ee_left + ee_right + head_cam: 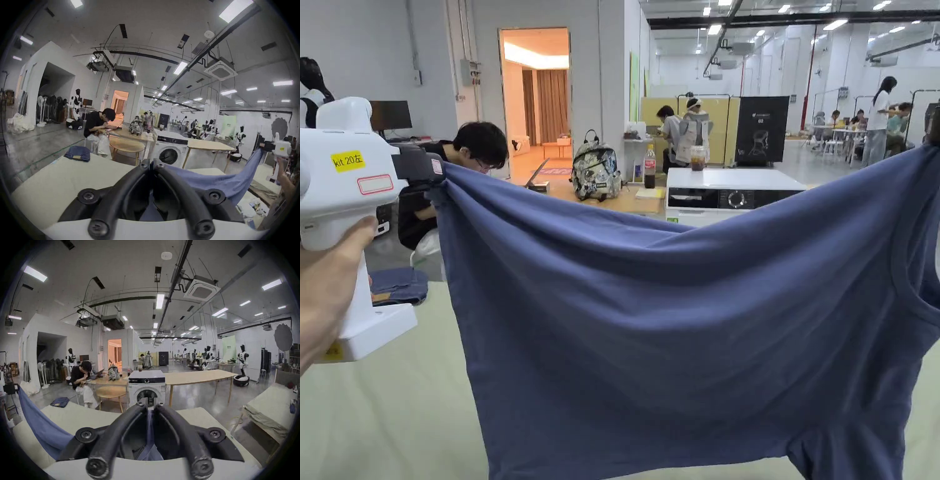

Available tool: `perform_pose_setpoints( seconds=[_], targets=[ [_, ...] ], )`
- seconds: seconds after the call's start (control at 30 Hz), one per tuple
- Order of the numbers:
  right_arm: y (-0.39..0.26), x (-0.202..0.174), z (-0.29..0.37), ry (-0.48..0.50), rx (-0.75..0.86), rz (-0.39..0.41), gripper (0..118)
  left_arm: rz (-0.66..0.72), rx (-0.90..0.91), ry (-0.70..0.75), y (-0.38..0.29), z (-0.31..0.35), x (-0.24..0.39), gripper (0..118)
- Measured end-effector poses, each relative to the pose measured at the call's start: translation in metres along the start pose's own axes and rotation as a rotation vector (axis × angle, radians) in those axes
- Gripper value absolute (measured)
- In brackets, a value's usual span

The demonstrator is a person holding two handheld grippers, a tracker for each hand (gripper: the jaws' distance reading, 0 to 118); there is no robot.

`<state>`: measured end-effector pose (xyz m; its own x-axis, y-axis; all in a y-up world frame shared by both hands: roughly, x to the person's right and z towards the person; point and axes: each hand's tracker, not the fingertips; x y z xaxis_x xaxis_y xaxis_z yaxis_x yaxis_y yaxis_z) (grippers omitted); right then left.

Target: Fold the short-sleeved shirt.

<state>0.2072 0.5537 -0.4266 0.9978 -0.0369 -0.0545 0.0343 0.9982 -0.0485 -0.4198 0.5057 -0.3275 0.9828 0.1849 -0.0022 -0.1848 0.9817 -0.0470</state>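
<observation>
while the blue shirt (675, 325) hangs spread in the air above the pale table (394, 412), the left gripper (434, 181) pinches one bunched corner with both jaws pressed together on the cloth, and the right gripper (151, 404) is likewise clamped on the other end, fabric sagging between them. folded jeans (397, 285) lie at the table's far edge.

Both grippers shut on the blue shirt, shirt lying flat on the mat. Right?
Not flat. The shirt hangs in the air, stretched between the left gripper and right gripper, above the mat, as the head view shows. Both grippers are shut on it.
</observation>
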Motion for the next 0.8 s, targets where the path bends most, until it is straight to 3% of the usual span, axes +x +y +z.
perform_pose_setpoints(
  seconds=[0.1, 0.2, 0.47, 0.57, 0.8],
  targets=[
    [0.015, -0.008, -0.031, -0.014, -0.006, 0.010, 4, 0.017, -0.004, 0.027, 0.011, -0.034, -0.009, 0],
    [0.020, -0.016, -0.050, -0.066, -0.001, 0.069, 4, -0.015, -0.003, 0.061, 0.015, -0.043, 0.010, 0],
    [0.013, -0.018, -0.085, -0.083, -0.009, 0.071, 4, 0.024, -0.034, 0.098, 0.009, -0.077, -0.003, 0],
    [-0.010, -0.018, -0.088, -0.077, -0.038, 0.078, 4, 0.008, -0.083, 0.131, -0.014, -0.082, -0.009, 0],
    [-0.107, -0.016, -0.056, 0.005, -0.149, 0.074, 4, 0.022, -0.131, 0.063, -0.106, -0.043, -0.007, 0]
  ],
)
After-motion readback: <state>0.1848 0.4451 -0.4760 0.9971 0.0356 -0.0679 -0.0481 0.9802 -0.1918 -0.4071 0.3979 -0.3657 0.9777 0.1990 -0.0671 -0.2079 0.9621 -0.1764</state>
